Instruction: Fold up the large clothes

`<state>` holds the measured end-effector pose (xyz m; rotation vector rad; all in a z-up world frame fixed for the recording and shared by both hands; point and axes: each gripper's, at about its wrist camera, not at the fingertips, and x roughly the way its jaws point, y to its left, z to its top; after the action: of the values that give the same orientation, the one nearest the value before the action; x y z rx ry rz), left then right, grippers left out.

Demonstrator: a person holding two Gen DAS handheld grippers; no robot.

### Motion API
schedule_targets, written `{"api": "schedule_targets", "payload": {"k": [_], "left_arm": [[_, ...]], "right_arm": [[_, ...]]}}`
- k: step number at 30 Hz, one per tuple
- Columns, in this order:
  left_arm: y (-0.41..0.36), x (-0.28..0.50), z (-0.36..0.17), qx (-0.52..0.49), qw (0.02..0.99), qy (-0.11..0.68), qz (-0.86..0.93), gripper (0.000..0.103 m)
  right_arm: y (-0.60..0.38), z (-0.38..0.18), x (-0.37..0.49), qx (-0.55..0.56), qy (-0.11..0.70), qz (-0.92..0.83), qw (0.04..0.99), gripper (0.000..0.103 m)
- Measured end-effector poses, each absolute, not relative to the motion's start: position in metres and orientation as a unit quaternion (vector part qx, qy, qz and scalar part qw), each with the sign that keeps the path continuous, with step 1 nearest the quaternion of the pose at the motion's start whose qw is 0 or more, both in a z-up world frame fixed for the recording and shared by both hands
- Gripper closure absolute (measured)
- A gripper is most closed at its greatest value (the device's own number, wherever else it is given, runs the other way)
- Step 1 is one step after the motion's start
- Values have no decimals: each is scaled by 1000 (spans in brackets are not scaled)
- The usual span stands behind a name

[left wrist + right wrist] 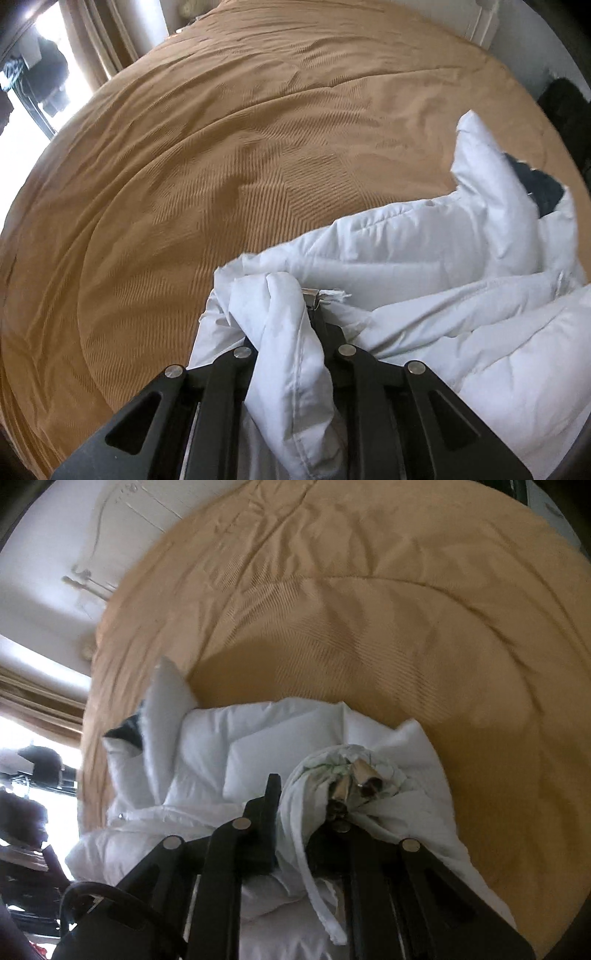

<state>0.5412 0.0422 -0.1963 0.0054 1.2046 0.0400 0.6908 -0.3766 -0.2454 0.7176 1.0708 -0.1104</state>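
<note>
Both grippers pinch the white puffer jacket (424, 258): the left gripper (295, 314) clamps a bunched fold, the right gripper (347, 786) a wad near the hem, the rest lying ahead of the jaws on the tan bedspread (221, 147). To fold well, I'd keep both pinches level and lay the edge down evenly. Only the right view shows printed lining at its jaws.

One white padded jacket (424, 266), one tan bedspread (221, 147).

Window glare, fisheye warp, slight blur
</note>
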Motion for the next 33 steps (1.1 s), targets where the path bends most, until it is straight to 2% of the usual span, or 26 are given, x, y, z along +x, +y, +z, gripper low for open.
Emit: {"api": "schedule_targets", "payload": {"k": [4,8,10,12,14,17,20,22,23,24,25,26,29,33], "left_arm": [[47,538,-184,2,829,559,12,86],[67,539,-151,-57,845,532,-17,81],[83,541,-134,-116,845,521,-42,72],[98,544,-123,-170,835,521,-52,69],[100,548,-119,-173,829,530,-43,69],[90,552,-124,-134,829,542,-28,69],[80,552,-129,-117,826,551,-18,68],[82,554,-132,-118,825,553,-16,68],[84,551,-129,-120,824,553,-19,68],[87,551,-128,-125,823,553,-21,68],[93,549,-124,-134,821,555,-24,68],[98,548,-121,-141,818,556,-28,68],[120,545,-110,-182,807,559,-43,66],[141,543,-90,-221,791,567,-58,65]], "right_arm": [[-375,-243,694,323,507,-47,797,88],[-382,-211,683,307,481,-44,820,81],[-391,-193,674,337,449,-36,827,74],[-400,-184,670,381,425,-29,821,40],[-407,-172,662,405,398,-45,822,31],[-405,-142,646,376,368,-83,847,31],[-370,-99,616,294,337,-60,892,30],[-320,-88,607,221,354,-14,909,35],[-298,-90,608,192,371,2,909,46],[-273,-98,613,164,393,18,904,59],[-254,-108,618,150,411,34,899,65],[-232,-125,630,134,439,53,887,77],[-194,-180,670,105,498,35,860,80],[-186,-219,708,81,514,-16,854,83]]}}
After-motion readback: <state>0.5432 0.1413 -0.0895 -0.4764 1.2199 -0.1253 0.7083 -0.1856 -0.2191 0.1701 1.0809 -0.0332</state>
